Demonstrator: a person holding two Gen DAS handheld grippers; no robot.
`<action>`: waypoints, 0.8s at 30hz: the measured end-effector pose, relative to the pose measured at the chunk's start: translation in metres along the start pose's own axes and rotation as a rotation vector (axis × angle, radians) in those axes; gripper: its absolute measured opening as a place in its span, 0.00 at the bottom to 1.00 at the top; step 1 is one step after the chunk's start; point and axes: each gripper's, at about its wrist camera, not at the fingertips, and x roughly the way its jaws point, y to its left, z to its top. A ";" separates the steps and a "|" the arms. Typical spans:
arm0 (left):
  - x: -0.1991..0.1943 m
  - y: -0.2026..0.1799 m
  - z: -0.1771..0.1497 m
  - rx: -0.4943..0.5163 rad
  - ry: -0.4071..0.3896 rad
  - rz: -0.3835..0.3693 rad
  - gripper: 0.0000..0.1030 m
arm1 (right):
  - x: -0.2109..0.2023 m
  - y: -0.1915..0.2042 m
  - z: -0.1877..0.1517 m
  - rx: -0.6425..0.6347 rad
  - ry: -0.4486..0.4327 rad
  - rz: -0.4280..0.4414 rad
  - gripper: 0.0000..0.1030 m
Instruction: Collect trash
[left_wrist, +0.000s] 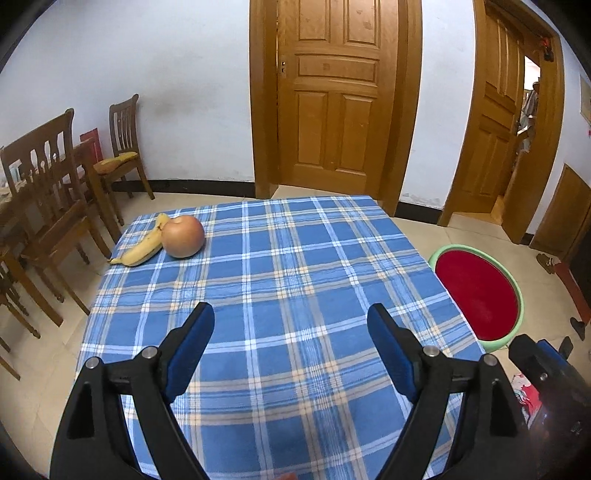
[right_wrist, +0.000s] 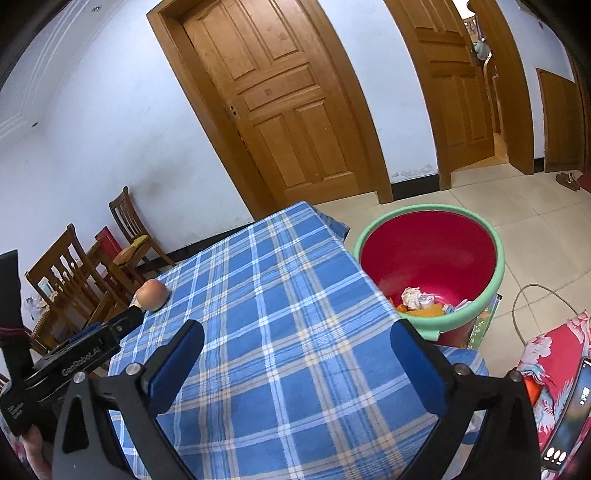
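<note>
A red bin with a green rim (right_wrist: 428, 254) stands on the floor right of the table; crumpled paper and wrappers (right_wrist: 415, 297) lie in its bottom. It also shows in the left wrist view (left_wrist: 480, 291). My left gripper (left_wrist: 290, 314) is open and empty above the blue plaid tablecloth (left_wrist: 280, 280). My right gripper (right_wrist: 295, 334) is open and empty above the table's right part (right_wrist: 280, 317), near the bin. A banana (left_wrist: 142, 243) and an apple (left_wrist: 183, 236) lie at the table's far left corner.
Wooden chairs (left_wrist: 51, 206) stand left of the table. Two wooden doors (left_wrist: 332, 99) are in the far wall, the right one open. A phone (right_wrist: 570, 417) lies on a red floral cloth at my right. A cable (right_wrist: 532, 291) runs over the floor tiles.
</note>
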 end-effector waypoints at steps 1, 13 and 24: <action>-0.001 0.001 -0.001 -0.005 0.001 0.000 0.82 | -0.001 0.001 -0.001 -0.001 -0.001 0.001 1.00; -0.007 0.005 -0.004 -0.010 -0.005 0.008 0.82 | -0.003 0.008 -0.002 -0.019 -0.002 0.018 1.00; -0.011 0.007 -0.004 -0.013 -0.012 0.005 0.82 | -0.004 0.008 -0.002 -0.016 -0.004 0.020 1.00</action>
